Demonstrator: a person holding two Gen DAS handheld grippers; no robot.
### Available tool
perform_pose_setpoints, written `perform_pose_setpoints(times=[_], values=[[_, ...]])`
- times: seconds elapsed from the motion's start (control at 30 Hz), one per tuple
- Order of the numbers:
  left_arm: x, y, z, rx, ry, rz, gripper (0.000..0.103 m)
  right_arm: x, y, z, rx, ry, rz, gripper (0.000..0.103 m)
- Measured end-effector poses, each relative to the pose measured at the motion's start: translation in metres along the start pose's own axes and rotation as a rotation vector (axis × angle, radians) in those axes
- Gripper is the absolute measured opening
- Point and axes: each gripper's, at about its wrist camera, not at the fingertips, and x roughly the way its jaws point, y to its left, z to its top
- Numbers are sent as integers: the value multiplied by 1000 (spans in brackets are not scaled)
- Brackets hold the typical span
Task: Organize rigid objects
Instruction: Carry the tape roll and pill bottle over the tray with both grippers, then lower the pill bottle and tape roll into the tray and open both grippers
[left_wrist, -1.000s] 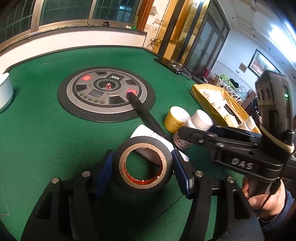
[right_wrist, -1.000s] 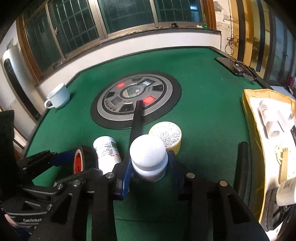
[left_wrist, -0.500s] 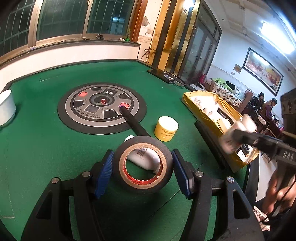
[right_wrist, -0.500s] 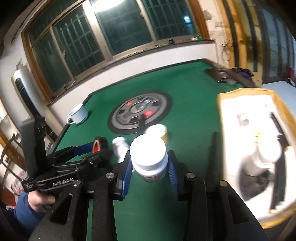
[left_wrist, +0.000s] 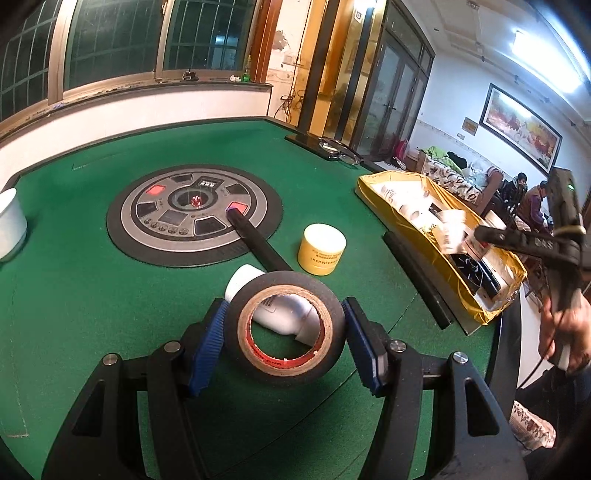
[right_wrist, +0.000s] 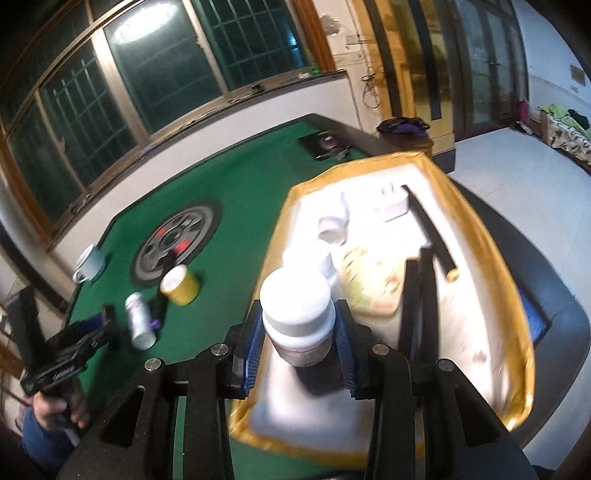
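I see a roll of black tape (left_wrist: 286, 328) with a brown core and red inner lining, tilted up off the green table (left_wrist: 74, 295) near its front edge. A white bottle (left_wrist: 273, 306) lies on its side just behind it. A yellow jar (left_wrist: 324, 249) with a pale lid stands upright nearer the table's right edge. A white-capped bottle (right_wrist: 299, 317) sits upright over the front end of the yellow tray (right_wrist: 476, 229) at the right edge.
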Motion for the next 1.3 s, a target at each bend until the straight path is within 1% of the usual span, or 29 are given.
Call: perform_pose_setpoints(times=[0.03,0.1,0.2,0.57,0.67,0.83,1.1,1.3], values=[[-1,-2,1,7,-4,3,61,3,-4,3,11,-1,-5,33],[-3,-5,2,13,-14,4,61,3,-13,7,34,-3,10,33],[-8,-15,7,29,-37,6,61,-1,-17,9,39,-15,8,33],[-5,-80,28,128,-69,-8,61,-25,-16,0,5,-30,17,33],[3,-102,37,147,-61,-12,61,-30,-17,-2,-3,-38,15,33],[19,-136,45,178,-37,-44,61,-34,-27,-4,4,-44,15,33],[36,-191,42,259,-20,-85,61,-39,-46,-7,19,-38,13,33],[52,-212,38,281,3,-103,61,-38,-58,-7,17,-23,-1,33]])
